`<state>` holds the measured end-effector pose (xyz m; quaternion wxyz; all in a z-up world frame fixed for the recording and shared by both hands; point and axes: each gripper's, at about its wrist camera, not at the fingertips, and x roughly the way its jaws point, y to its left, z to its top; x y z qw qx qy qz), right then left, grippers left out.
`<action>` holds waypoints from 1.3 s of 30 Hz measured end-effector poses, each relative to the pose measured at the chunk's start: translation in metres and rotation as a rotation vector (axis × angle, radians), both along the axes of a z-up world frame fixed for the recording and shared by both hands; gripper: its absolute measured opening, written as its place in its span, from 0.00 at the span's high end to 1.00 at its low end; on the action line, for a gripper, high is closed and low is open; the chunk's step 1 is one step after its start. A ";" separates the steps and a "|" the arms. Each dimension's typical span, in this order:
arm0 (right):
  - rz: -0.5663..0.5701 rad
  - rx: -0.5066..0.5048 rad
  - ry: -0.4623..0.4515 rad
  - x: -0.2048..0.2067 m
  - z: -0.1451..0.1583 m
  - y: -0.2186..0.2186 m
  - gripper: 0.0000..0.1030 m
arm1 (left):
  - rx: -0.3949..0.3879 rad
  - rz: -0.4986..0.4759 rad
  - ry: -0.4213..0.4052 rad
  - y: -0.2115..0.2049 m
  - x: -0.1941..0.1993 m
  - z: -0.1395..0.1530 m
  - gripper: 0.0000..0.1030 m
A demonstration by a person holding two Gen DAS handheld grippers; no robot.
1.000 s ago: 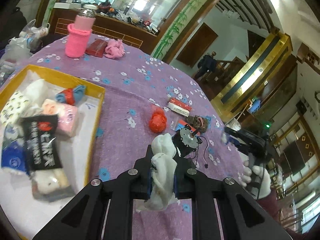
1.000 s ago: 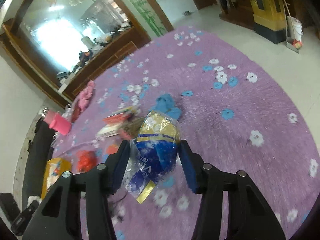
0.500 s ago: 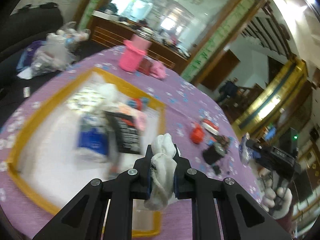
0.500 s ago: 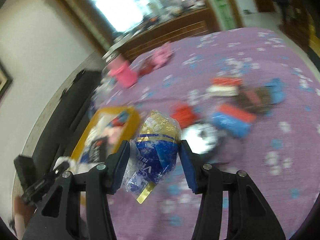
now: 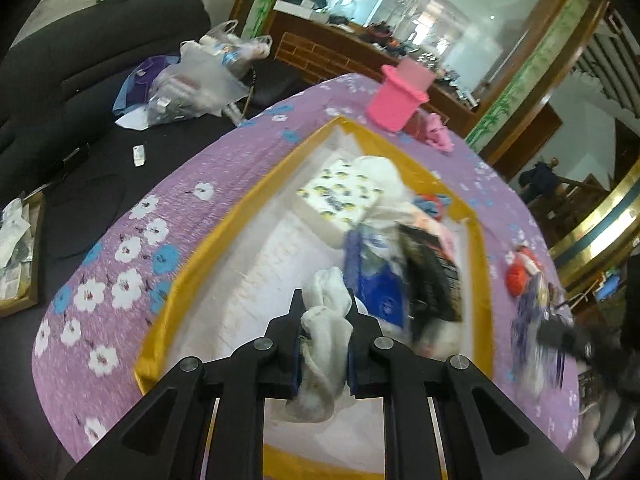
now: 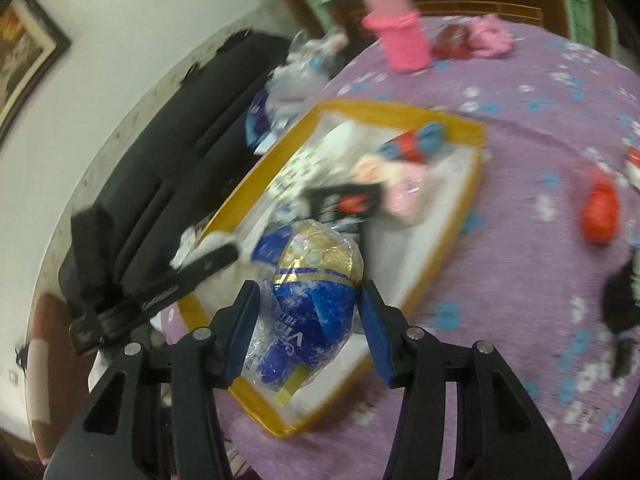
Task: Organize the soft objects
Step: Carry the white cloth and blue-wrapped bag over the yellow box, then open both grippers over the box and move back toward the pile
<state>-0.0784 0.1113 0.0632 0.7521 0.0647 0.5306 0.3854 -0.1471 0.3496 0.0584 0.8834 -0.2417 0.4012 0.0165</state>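
My left gripper (image 5: 324,344) is shut on a white sock (image 5: 326,320) and hangs over the near part of the yellow-rimmed tray (image 5: 192,268). The tray holds several soft packs and socks, among them a flowered tissue pack (image 5: 340,200) and a black packet (image 5: 430,276). My right gripper (image 6: 310,320) is shut on a blue and gold tissue pack (image 6: 312,296) above the tray's near corner (image 6: 432,264). The left gripper (image 6: 200,268) with its white sock shows blurred in the right wrist view, over the tray's left side.
A pink knitted cup (image 5: 400,96) and a pink cloth (image 5: 438,136) stand beyond the tray. A red soft thing (image 6: 600,212) lies on the purple flowered tablecloth (image 6: 540,80) right of the tray. A black sofa (image 5: 80,92) with plastic bags (image 5: 192,84) borders the table.
Both grippers have swung left from the table's cluttered middle to the tray, each keeping its load. The tray now fills both views; the right gripper has rolled as it came.
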 end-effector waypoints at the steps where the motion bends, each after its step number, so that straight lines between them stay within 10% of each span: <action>1: 0.015 -0.005 0.006 -0.001 -0.003 0.009 0.52 | 0.003 0.005 0.010 0.002 0.004 -0.001 0.85; 8: 0.098 -0.064 0.045 -0.009 -0.029 0.058 0.52 | 0.003 0.021 0.021 0.016 0.033 -0.004 0.72; 12: 0.130 -0.101 0.048 -0.015 -0.040 0.075 0.52 | -0.034 0.016 -0.023 0.020 0.039 -0.002 0.43; 21: 0.133 -0.176 -0.041 -0.026 -0.046 0.095 0.43 | -0.032 0.154 -0.213 0.044 -0.027 0.026 0.23; 39: -0.002 -0.026 -0.131 -0.035 0.002 0.018 0.41 | -0.052 0.211 -0.275 0.042 -0.061 0.029 0.22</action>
